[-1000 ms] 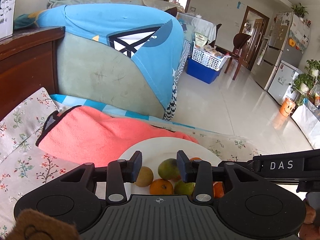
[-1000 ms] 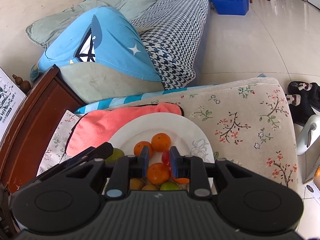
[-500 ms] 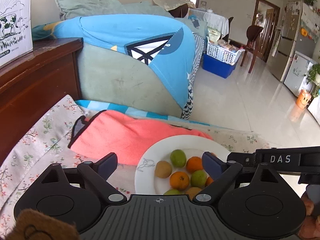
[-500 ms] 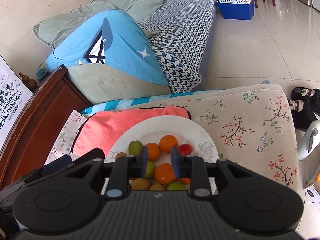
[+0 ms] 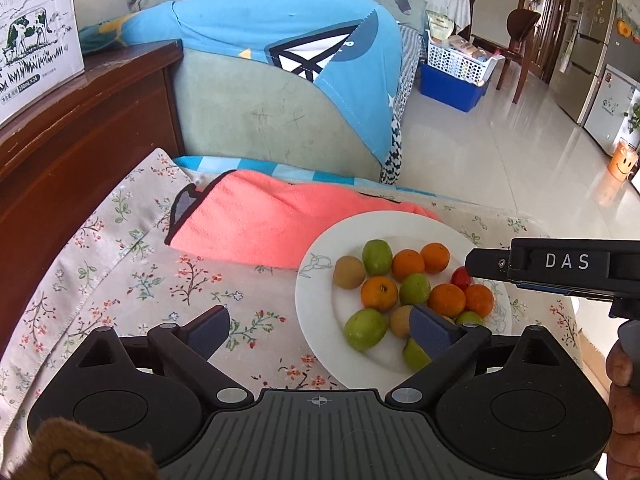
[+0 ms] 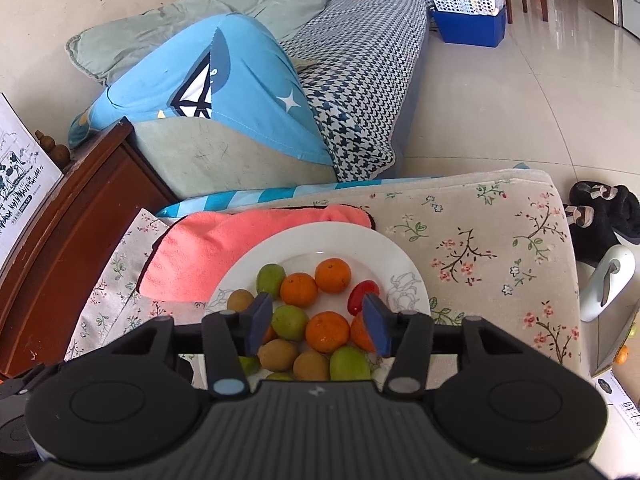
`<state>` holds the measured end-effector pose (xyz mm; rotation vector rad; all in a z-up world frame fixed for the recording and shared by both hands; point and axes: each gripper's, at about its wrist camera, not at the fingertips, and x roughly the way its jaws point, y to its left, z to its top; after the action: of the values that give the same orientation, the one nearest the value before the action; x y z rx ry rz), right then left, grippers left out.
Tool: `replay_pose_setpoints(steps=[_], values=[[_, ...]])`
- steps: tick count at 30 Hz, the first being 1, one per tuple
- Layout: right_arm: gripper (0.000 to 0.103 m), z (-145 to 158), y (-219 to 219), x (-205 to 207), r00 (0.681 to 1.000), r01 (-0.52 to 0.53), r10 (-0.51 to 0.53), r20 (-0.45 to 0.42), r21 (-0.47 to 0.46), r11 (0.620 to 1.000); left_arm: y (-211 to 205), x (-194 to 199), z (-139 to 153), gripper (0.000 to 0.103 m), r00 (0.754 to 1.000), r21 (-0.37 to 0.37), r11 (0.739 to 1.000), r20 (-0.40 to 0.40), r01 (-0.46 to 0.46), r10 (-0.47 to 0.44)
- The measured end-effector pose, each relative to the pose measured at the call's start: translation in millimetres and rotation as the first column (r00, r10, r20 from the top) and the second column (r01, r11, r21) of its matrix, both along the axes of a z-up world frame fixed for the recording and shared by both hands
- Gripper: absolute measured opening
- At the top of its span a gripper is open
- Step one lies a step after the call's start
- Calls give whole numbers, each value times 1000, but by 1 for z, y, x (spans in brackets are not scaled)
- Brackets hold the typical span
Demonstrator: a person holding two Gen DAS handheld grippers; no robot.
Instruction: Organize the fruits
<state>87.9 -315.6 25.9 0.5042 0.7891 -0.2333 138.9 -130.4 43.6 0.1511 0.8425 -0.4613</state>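
Observation:
A white plate [image 5: 316,312] on a floral cushion holds several fruits: oranges [image 5: 379,293], green fruits [image 5: 377,256], brown kiwis [image 5: 349,272] and a red tomato [image 5: 461,278]. It also shows in the right wrist view [image 6: 394,258], with oranges [image 6: 327,331] and a tomato [image 6: 357,296]. My left gripper [image 5: 320,330] is wide open and empty, above the plate's near left edge. My right gripper [image 6: 317,322] is open and empty above the fruit; its body shows in the left wrist view [image 5: 560,266].
A pink towel [image 5: 272,220] lies beside the plate at the back left. A dark wooden cabinet [image 5: 80,128] stands at the left, a sofa with a blue cloth [image 5: 288,40] behind. Black slippers [image 6: 600,210] lie on the tiled floor at the right.
Both grippers have pulled back and up from the plate. The left gripper opened wide first; the right gripper opened in the last half second. More of the fruit shows.

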Motion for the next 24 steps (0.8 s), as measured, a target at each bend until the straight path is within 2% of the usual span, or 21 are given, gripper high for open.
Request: replay_pose_setpoints(steps=[3, 7, 9, 14, 18, 24], values=[[69, 3, 3, -3, 999, 20, -21, -24, -39, 999, -2, 0, -1, 98, 1000, 16, 1000, -20, 1, 0], [73, 7, 4, -8, 998, 37, -40, -41, -71, 997, -3, 1, -5, 98, 999, 45, 999, -39, -19, 21], [80, 8, 6, -9, 997, 42, -49, -63, -98, 994, -3, 3, -5, 98, 998, 52, 998, -53, -27, 29], [80, 8, 13, -18, 995, 40, -53, -86, -154, 987, -2, 7, -7, 98, 996, 66, 997, -71, -41, 46], [89, 8, 17, -25, 992, 52, -71, -108, -172, 984, -3, 7, -9, 98, 996, 82, 996, -78, -36, 43], [93, 3, 24, -34, 985, 57, -87, -149, -191, 980, -8, 4, -11, 98, 998, 136, 990, -53, -31, 38]])
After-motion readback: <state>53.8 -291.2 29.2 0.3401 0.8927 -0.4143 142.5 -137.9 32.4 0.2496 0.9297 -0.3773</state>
